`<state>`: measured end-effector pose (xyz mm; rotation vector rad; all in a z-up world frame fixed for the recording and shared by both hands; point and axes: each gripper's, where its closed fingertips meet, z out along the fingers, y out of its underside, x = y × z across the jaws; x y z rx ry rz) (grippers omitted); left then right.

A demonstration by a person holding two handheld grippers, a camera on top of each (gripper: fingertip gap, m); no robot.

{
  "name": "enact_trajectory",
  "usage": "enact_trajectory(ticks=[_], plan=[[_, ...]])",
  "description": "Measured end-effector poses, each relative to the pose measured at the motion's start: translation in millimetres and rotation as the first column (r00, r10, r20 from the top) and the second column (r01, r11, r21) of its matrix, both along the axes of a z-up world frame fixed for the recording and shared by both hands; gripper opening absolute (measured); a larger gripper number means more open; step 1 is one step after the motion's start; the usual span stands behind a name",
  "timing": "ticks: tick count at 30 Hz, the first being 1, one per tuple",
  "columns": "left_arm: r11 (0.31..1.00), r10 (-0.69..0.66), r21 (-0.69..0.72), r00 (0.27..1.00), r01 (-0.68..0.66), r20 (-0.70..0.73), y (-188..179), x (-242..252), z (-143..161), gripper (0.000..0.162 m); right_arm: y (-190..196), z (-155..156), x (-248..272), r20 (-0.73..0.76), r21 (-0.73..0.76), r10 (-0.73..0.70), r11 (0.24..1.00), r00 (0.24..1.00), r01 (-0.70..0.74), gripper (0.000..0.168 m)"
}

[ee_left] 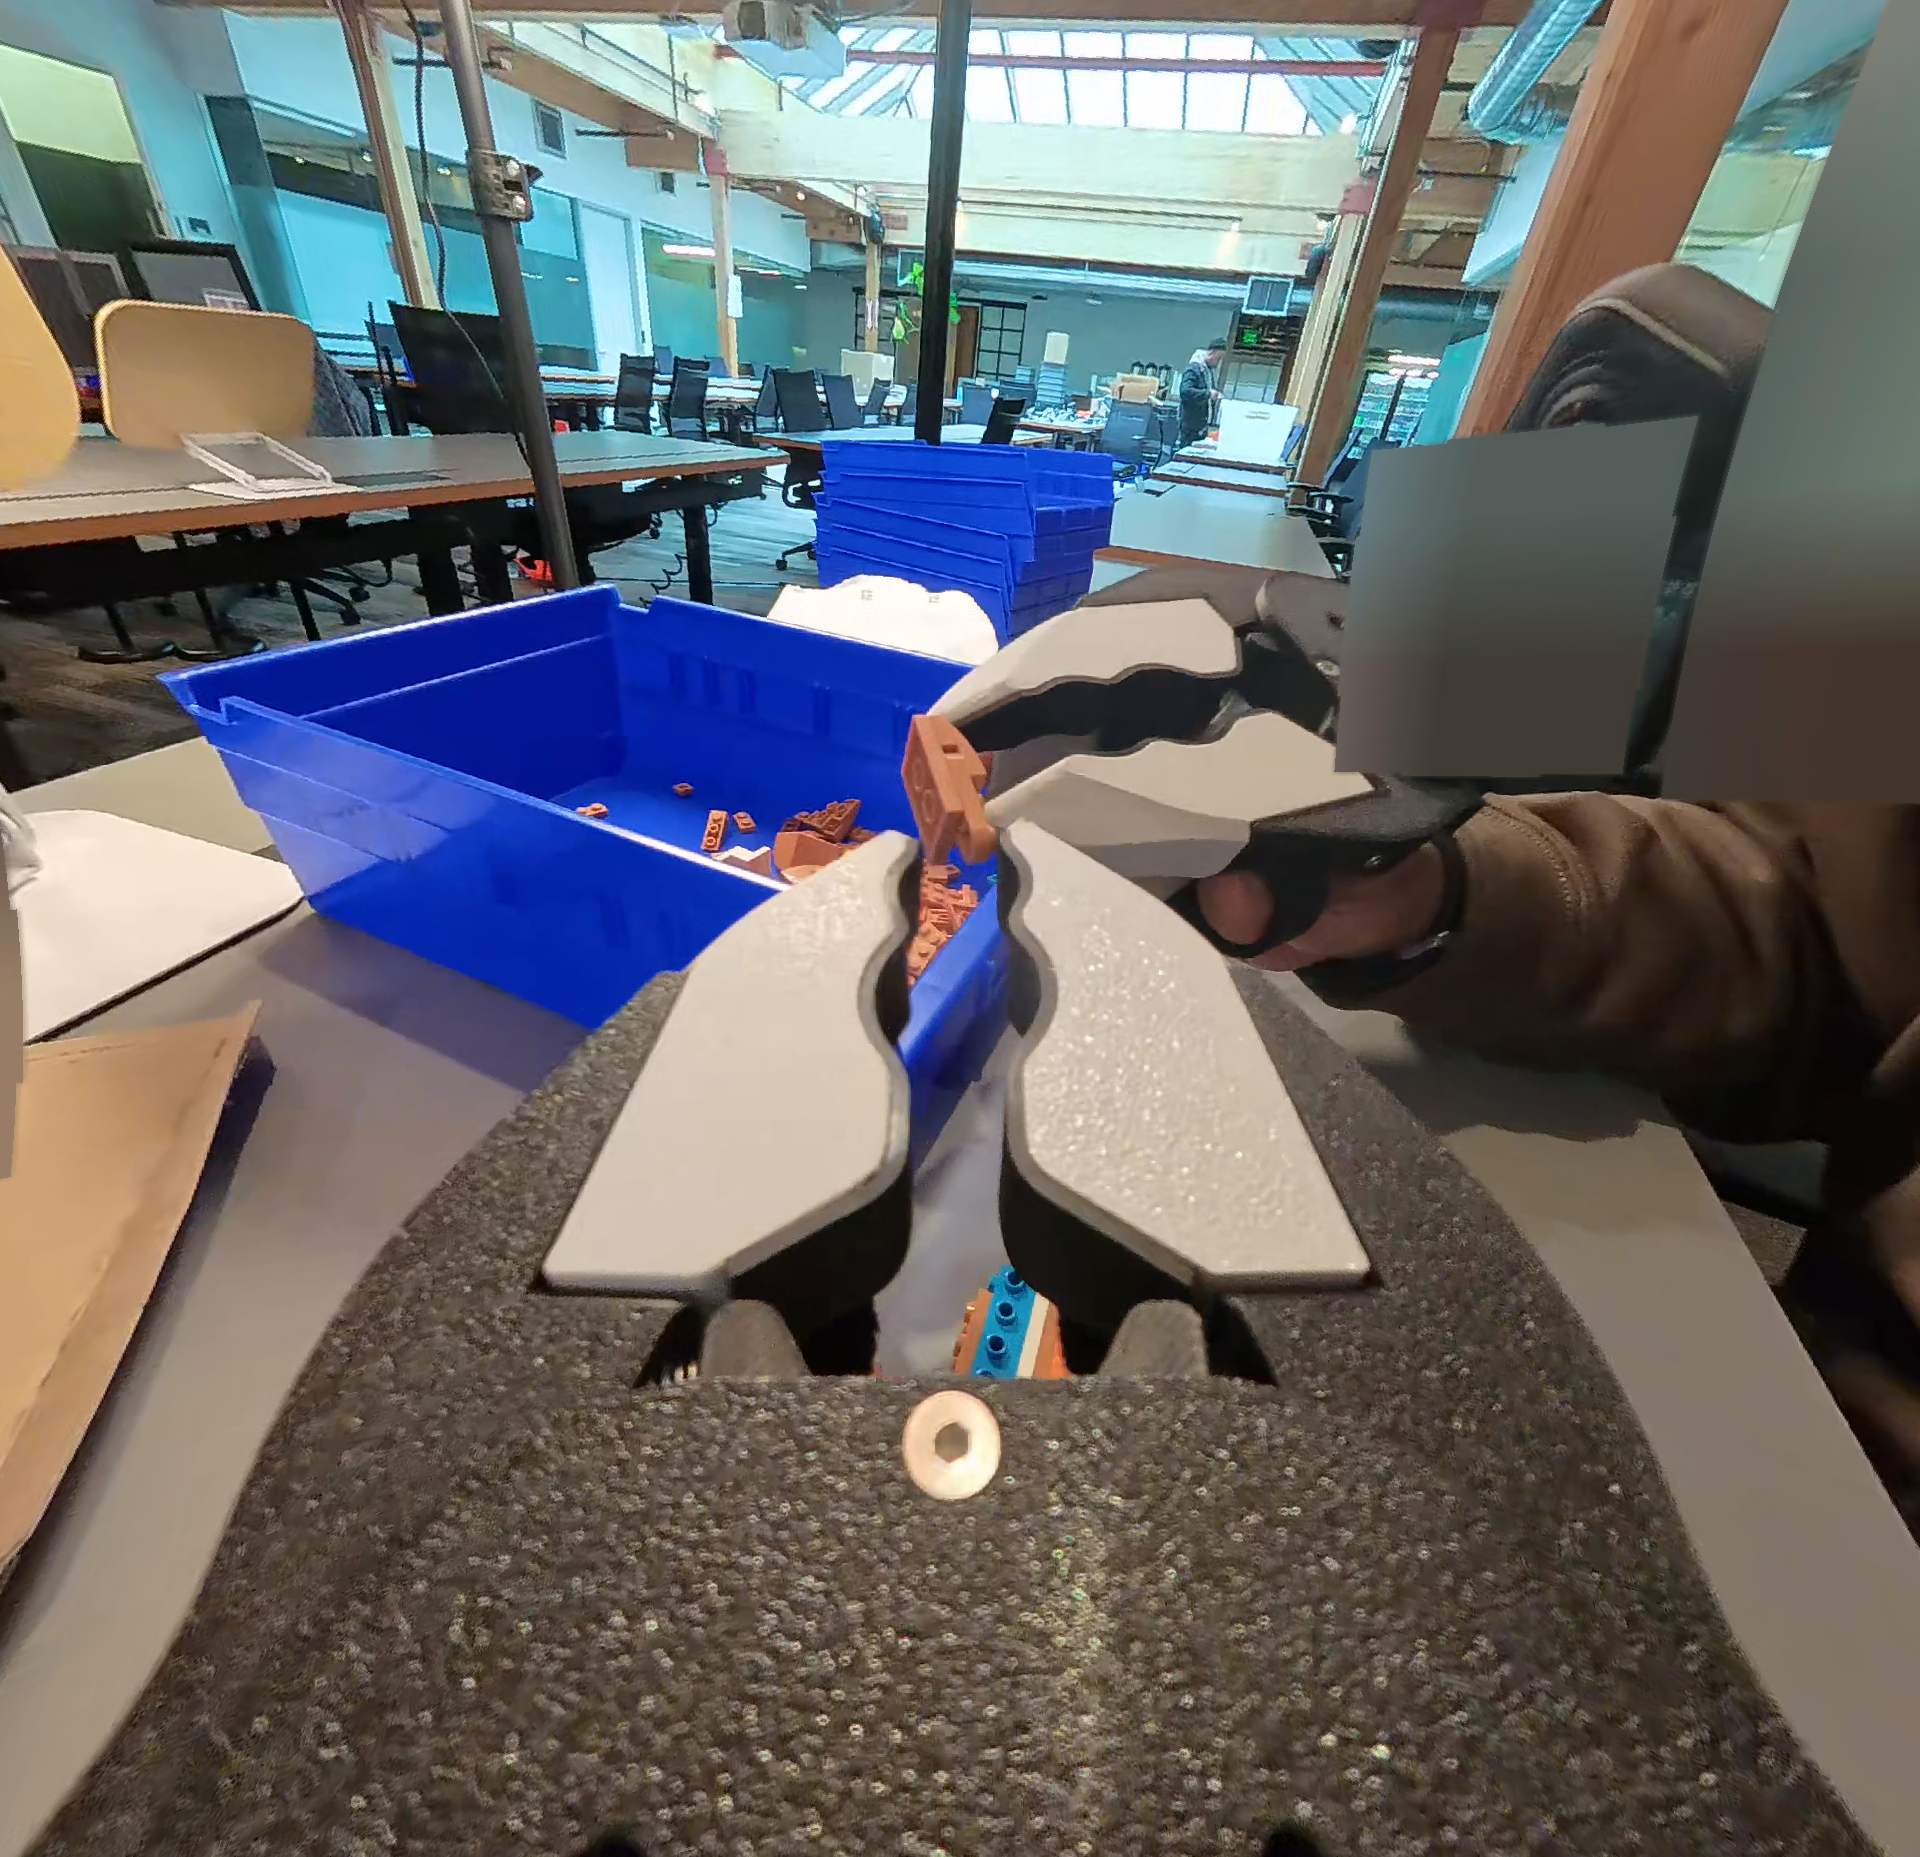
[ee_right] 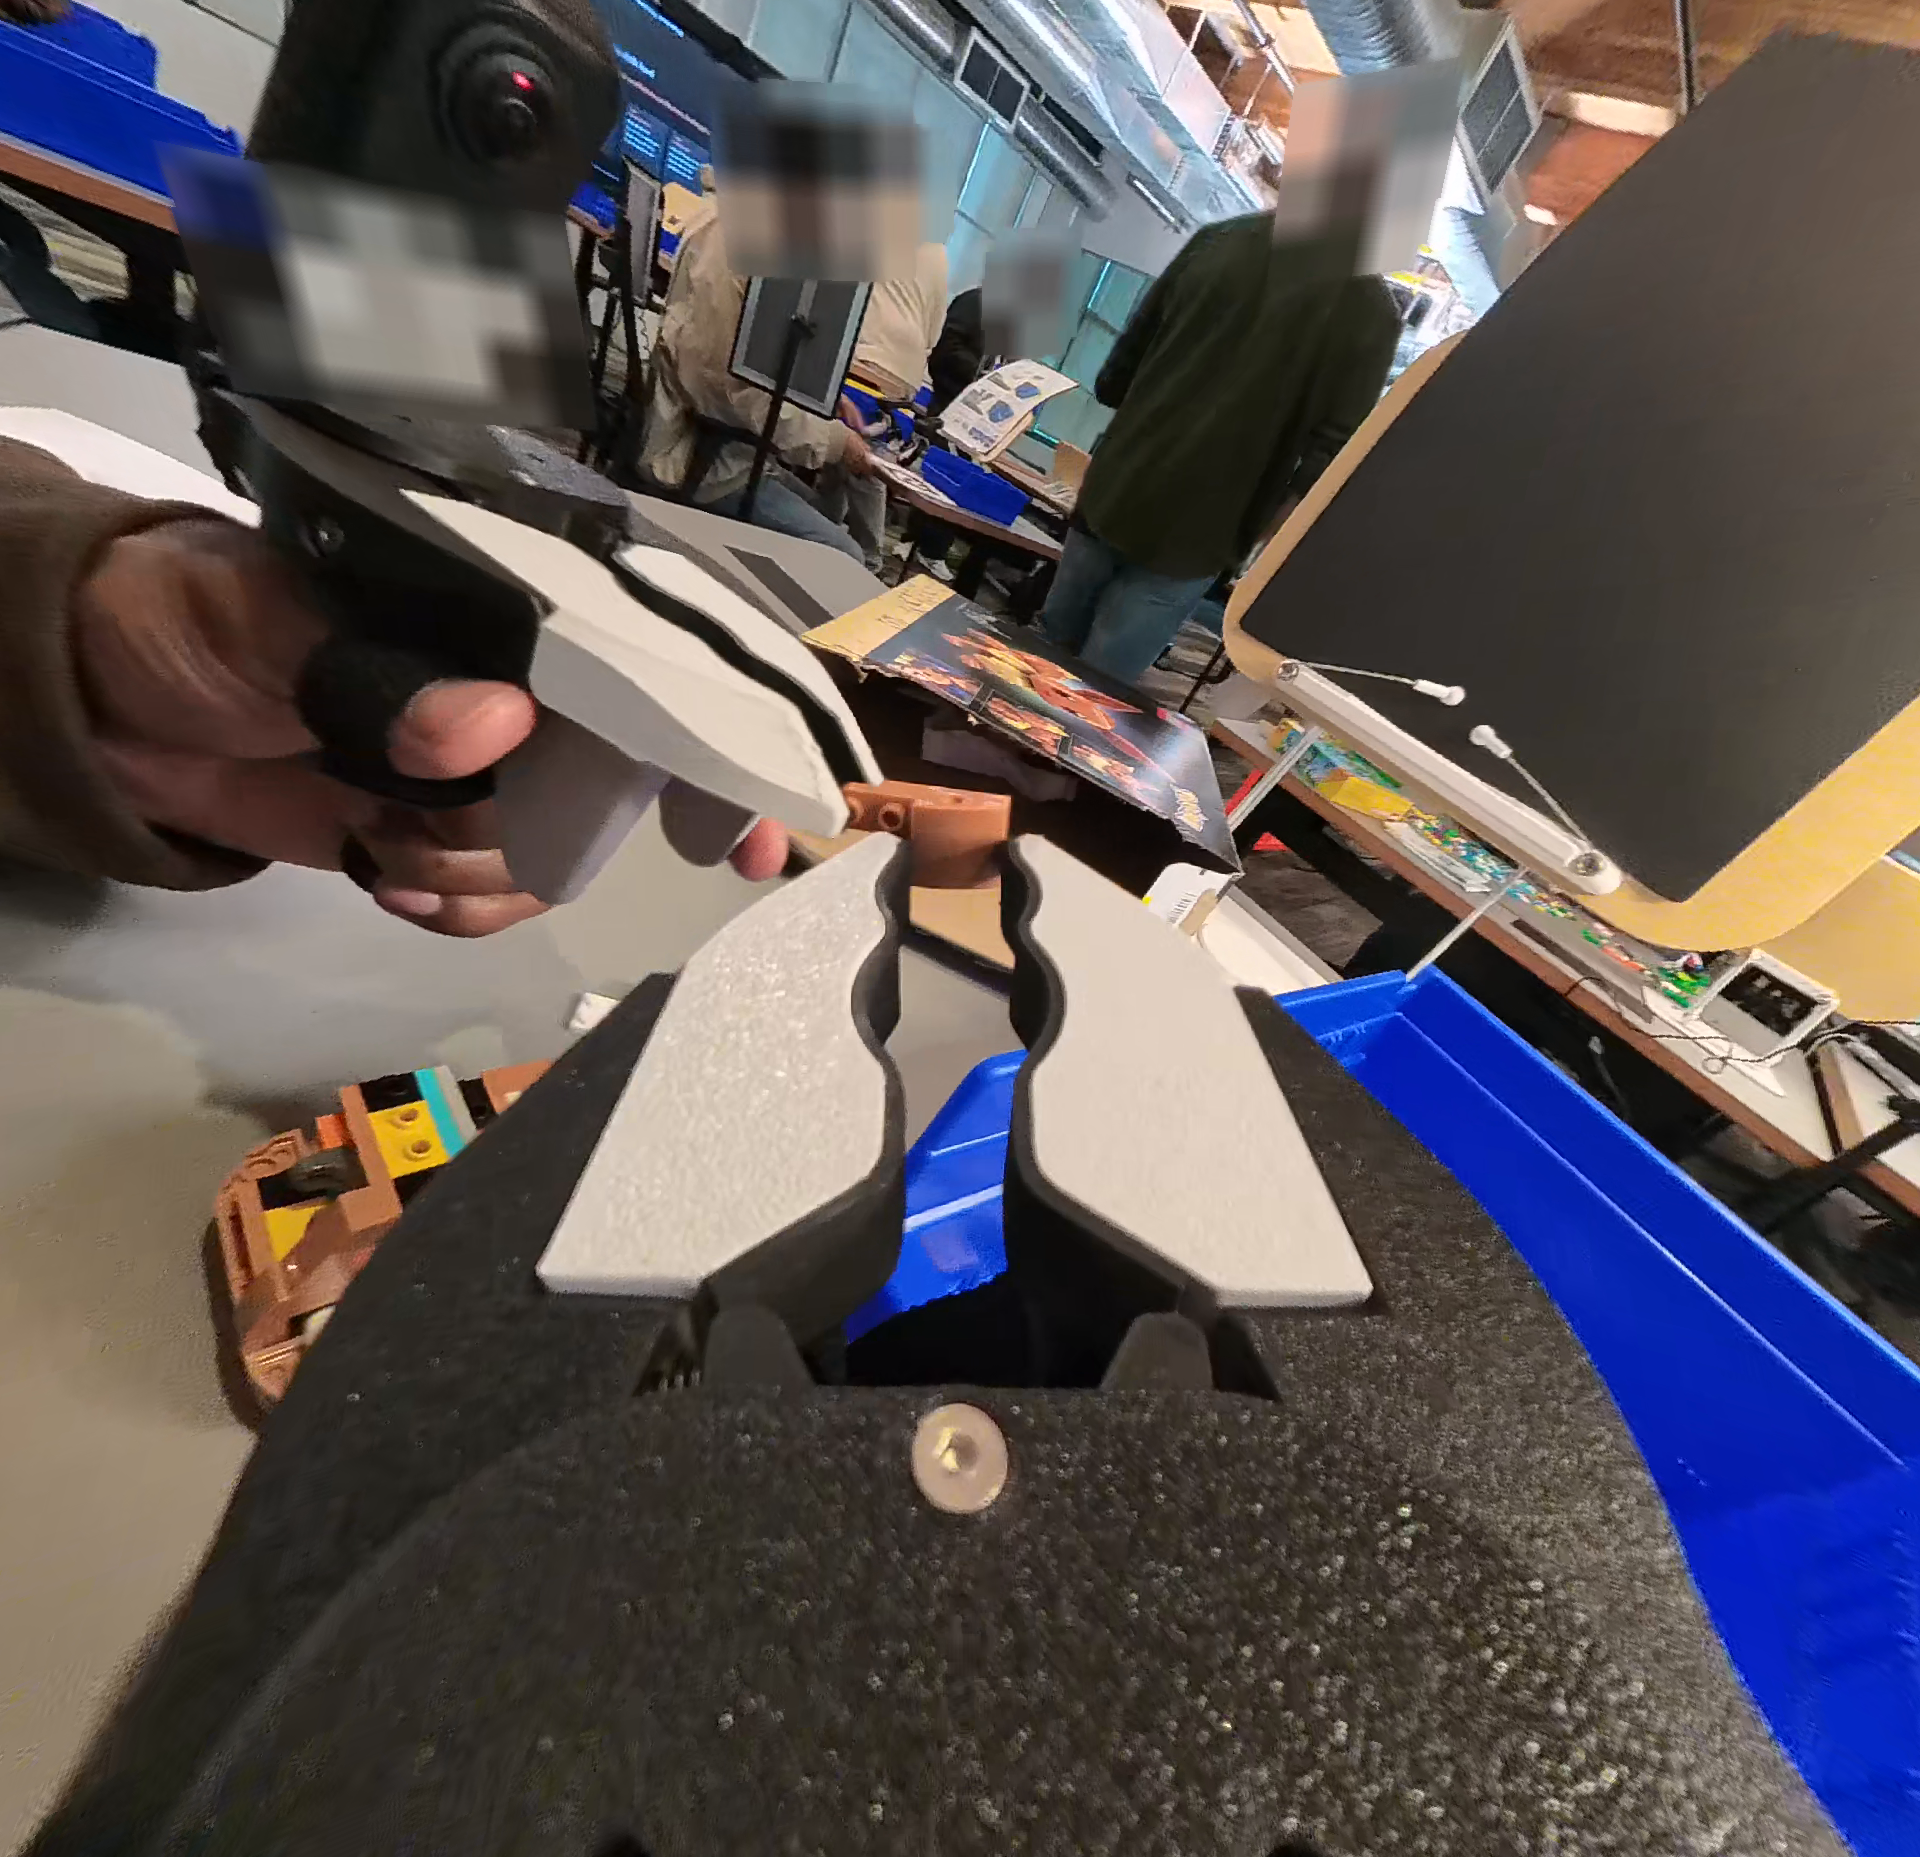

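Note:
A brown brick piece (ee_left: 943,784) hangs in the air above the near right corner of a blue bin (ee_left: 468,820). My left gripper (ee_left: 961,843) is shut on its lower end. My right gripper (ee_left: 964,760) comes in from the right and is shut on its upper part. In the right wrist view the same piece (ee_right: 951,836) sits between my right gripper's tips (ee_right: 951,857), and my left gripper (ee_right: 857,820) pinches its left end. A hand in a brown sleeve holds each gripper. Several loose brown bricks (ee_left: 821,831) lie in the bin.
A partly built brick model (ee_right: 322,1184) lies on the grey table below my left gripper. Brown cardboard (ee_left: 104,1184) and a white sheet (ee_left: 135,903) lie to the left. A stack of blue bins (ee_left: 956,529) stands behind. A flattened printed box (ee_right: 1039,695) lies farther off, with people (ee_right: 1226,405) beyond. The grippers are tip to tip, or close to it.

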<state>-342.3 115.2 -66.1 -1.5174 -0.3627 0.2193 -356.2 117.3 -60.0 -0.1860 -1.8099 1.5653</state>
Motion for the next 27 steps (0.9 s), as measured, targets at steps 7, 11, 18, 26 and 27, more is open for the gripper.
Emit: enact_trajectory(ticks=[7, 11, 18, 26, 27], plan=[[1.000, 0.018, 0.012, 1.000, -0.018, -0.013, 0.2, 1.2, 0.4, 0.005, -0.2, 1.4, 0.6, -0.052, -0.002, -0.016, 1.000, 0.999, 0.016, 0.015], [0.998, -0.046, 0.045, 0.998, 0.044, 0.037, -1.2, 3.8, 0.1, 0.004, -0.4, 2.6, 5.7, -0.005, -0.019, 0.084, 0.996, 0.996, -0.085, 0.017], [0.970, -0.205, 0.168, 0.961, 0.174, 0.184, -6.9, 7.7, 2.0, 0.004, 3.6, 7.8, 14.1, 0.342, -0.310, 0.398, 0.903, 0.851, -0.298, 0.030], [0.965, -0.242, 0.146, 0.957, 0.220, 0.158, -3.3, 15.9, 3.1, 0.004, -5.9, -5.4, 23.4, 0.401, -0.278, 0.439, 0.895, 0.804, -0.349, 0.027], [0.961, -0.248, 0.170, 0.953, 0.219, 0.177, -3.8, 14.9, 3.7, 0.004, -6.7, -6.1, 22.0, 0.397, -0.275, 0.425, 0.901, 0.814, -0.336, 0.027]])
